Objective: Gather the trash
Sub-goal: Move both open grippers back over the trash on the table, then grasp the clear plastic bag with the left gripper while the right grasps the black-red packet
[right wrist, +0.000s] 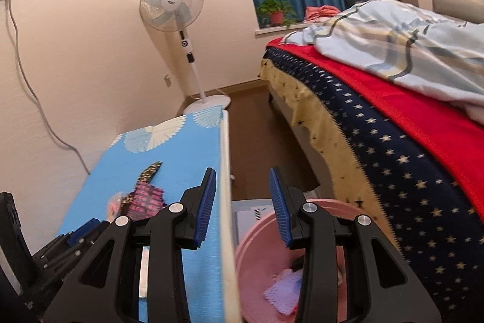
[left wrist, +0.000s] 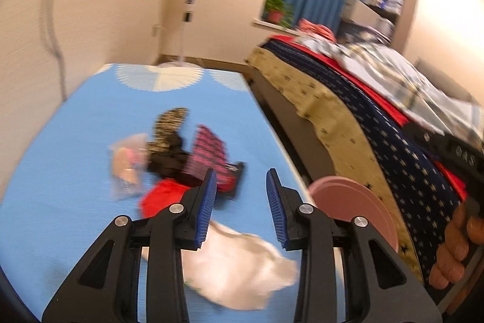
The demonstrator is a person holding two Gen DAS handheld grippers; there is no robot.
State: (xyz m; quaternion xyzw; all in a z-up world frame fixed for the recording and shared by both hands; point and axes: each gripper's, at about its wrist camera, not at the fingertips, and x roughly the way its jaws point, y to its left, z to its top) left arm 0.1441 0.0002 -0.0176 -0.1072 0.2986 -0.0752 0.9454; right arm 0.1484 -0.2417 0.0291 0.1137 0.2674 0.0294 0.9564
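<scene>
My left gripper [left wrist: 241, 186] is open and empty above a blue table [left wrist: 75, 126]. Trash lies on the table ahead of it: a clear plastic wrapper [left wrist: 127, 162], a black and gold packet [left wrist: 168, 126], a pink and black packet [left wrist: 210, 153], a red wrapper [left wrist: 160, 196] and a crumpled white tissue [left wrist: 239, 265] under the fingers. My right gripper [right wrist: 242, 189] is open and empty, over the table's right edge [right wrist: 225, 202] and a pink bin [right wrist: 260, 235]. The bin holds some scraps [right wrist: 284, 286]. It also shows in the left wrist view [left wrist: 357, 202].
A bed [right wrist: 393, 126] with a starred blanket stands to the right, with a strip of brown floor [right wrist: 257, 141] between it and the table. A standing fan [right wrist: 172, 5] is at the far wall. The left gripper's body [right wrist: 45, 262] sits at the lower left.
</scene>
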